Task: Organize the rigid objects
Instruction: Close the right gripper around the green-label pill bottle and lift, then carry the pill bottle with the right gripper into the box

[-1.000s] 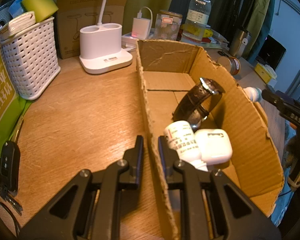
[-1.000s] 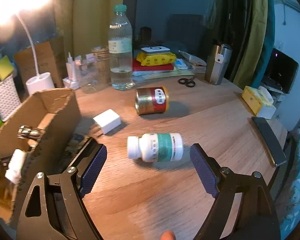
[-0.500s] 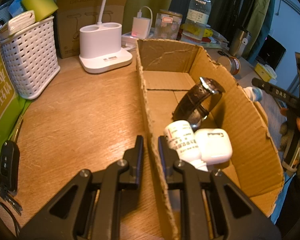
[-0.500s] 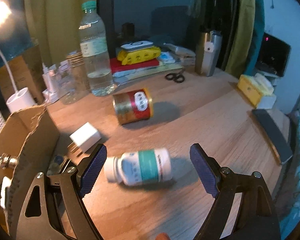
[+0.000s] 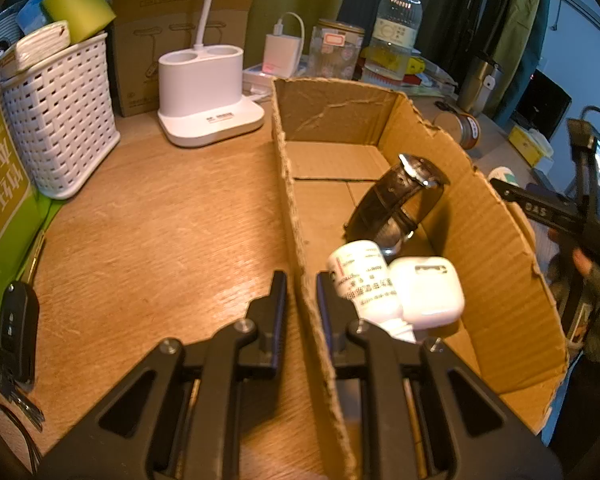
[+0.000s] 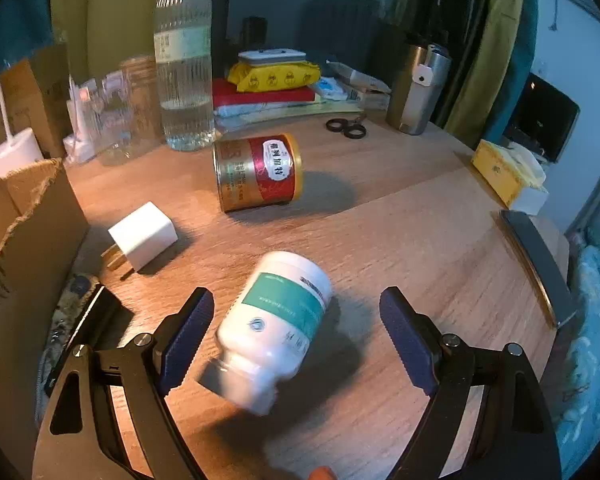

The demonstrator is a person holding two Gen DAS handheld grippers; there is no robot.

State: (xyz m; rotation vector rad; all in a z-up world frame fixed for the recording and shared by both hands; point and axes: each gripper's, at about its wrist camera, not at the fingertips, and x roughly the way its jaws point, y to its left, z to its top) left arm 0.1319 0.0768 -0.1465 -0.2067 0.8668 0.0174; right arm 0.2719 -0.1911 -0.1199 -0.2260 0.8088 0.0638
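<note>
My left gripper (image 5: 302,280) is shut on the left wall of the open cardboard box (image 5: 488,240), one finger on each side of it. Inside the box lie a brown-strapped watch (image 5: 396,204), a small white bottle (image 5: 362,280) and a white earbud case (image 5: 428,292). My right gripper (image 6: 296,300) is open and low over the table. A white pill bottle with a green label (image 6: 276,320) lies on its side between the fingers, cap end towards the camera and blurred. Neither pad touches it.
A red and gold tin (image 6: 256,172) lies on its side beyond the bottle, and a white charger plug (image 6: 144,236) lies next to the box. A water bottle (image 6: 184,64), scissors (image 6: 346,128) and a steel cup (image 6: 420,88) stand further back. A white basket (image 5: 60,116) and a car key (image 5: 14,320) are left of the box.
My right gripper moved forward and down over the pill bottle, which now lies between its fingers and has swung its cap towards the camera. The left gripper kept still on the box wall.
</note>
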